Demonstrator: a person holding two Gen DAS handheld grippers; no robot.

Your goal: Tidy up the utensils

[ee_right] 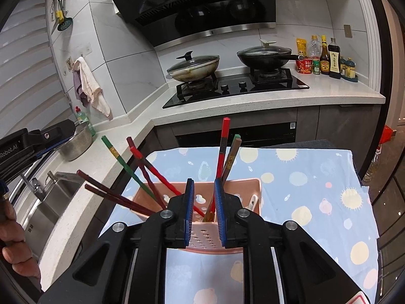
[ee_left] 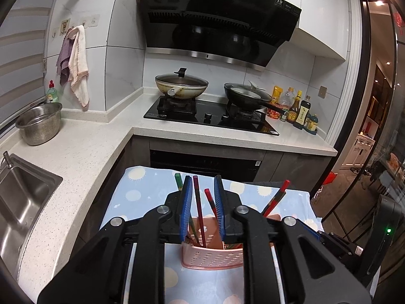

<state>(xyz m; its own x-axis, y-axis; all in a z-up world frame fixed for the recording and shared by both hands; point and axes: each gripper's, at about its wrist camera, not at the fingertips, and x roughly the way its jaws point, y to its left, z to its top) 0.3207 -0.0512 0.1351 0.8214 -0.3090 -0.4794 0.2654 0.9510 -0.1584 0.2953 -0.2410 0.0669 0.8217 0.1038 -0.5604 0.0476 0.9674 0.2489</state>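
A pink perforated utensil holder (ee_left: 212, 255) (ee_right: 202, 239) stands on the blue patterned cloth (ee_left: 146, 197) (ee_right: 303, 177). Several chopsticks stand in it: dark red (ee_left: 198, 207), red (ee_right: 224, 141), green (ee_right: 121, 159) and others leaning left and right. A white spoon (ee_right: 253, 201) lies in its right part. My left gripper (ee_left: 202, 185) is open just above the holder, with chopsticks showing between its blue pads. My right gripper (ee_right: 203, 187) is open over the holder, holding nothing. The left gripper also shows in the right wrist view (ee_right: 43, 141) at the far left.
An L-shaped counter (ee_left: 83, 157) holds a steel colander (ee_left: 39, 122) and a sink (ee_left: 20, 197) on the left. Behind is a hob (ee_left: 210, 117) with a wok (ee_left: 181, 83) and a pan (ee_left: 246, 95), with sauce bottles (ee_left: 296, 109) to the right.
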